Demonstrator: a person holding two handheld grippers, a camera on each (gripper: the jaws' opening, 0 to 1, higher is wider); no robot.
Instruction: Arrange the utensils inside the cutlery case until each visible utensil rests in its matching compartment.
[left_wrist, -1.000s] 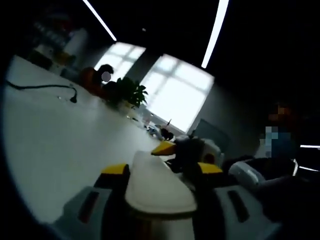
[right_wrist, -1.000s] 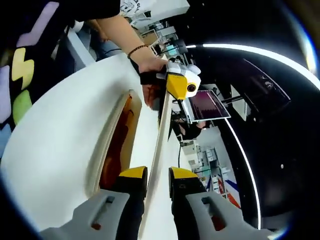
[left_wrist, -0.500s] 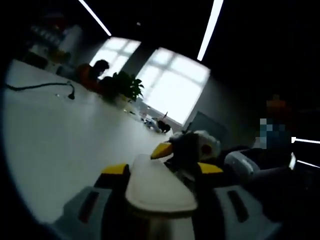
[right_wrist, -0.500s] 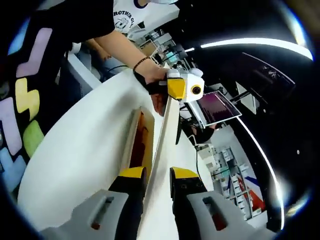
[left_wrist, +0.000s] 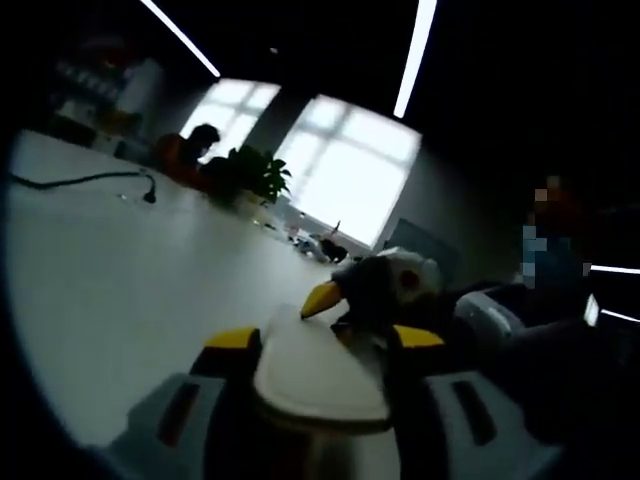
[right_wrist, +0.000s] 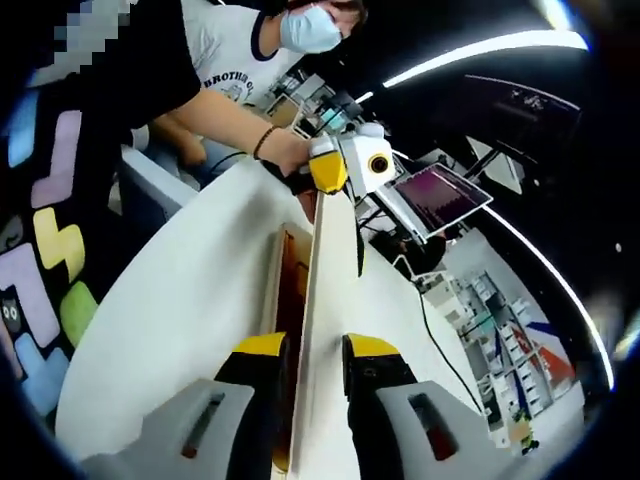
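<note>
Gripping opposite ends of the white cutlery case (right_wrist: 322, 300), left gripper (left_wrist: 320, 345), right gripper (right_wrist: 312, 345), above white table (right_wrist: 190, 300).

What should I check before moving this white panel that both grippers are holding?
1. Right gripper clamped on the white panel: ok.
2. Left gripper clamped on the panel's far end: ok.
3. Case opening exposed beside the panel: ok.
4. Utensils in matching compartments: cannot tell, the interior is dark and mostly hidden.
5. Bare table beside the case for a set-down: ok.
</note>
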